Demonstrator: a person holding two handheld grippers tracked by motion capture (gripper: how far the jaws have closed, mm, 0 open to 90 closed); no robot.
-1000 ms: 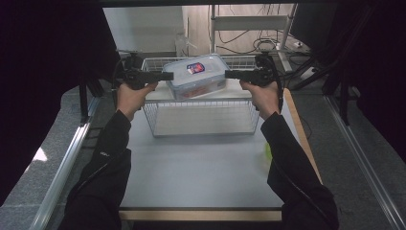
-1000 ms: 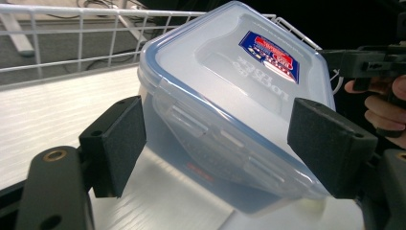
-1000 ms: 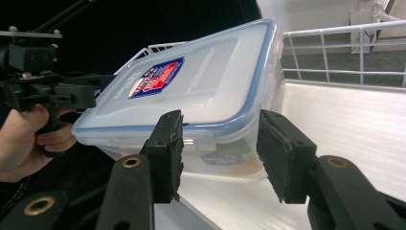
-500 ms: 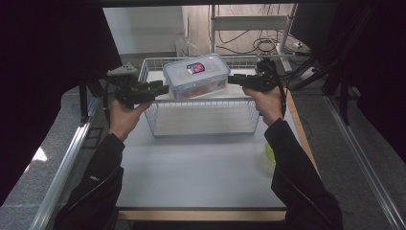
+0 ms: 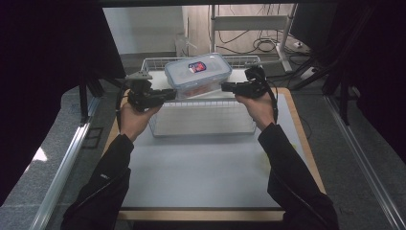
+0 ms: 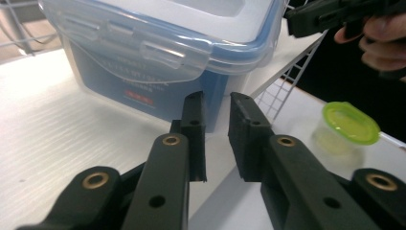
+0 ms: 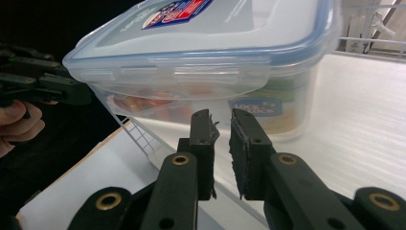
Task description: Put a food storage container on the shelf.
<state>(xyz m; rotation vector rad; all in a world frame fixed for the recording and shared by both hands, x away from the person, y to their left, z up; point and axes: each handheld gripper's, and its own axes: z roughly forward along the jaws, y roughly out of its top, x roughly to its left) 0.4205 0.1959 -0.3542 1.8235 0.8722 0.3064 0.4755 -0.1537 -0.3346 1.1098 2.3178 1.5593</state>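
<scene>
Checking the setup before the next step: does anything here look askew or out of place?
The lidded plastic container sits crooked in the wire basket, propped on its rear edge and tilted rather than flat on the bottom. Its lid looks latched and nothing has spilled. Both the left gripper and the right gripper are beside it, not holding it.

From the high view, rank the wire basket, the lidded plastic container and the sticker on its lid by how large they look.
1. wire basket, widest by far.
2. lidded plastic container, sitting in the basket's far part.
3. sticker, a small patch on the lid.
</scene>
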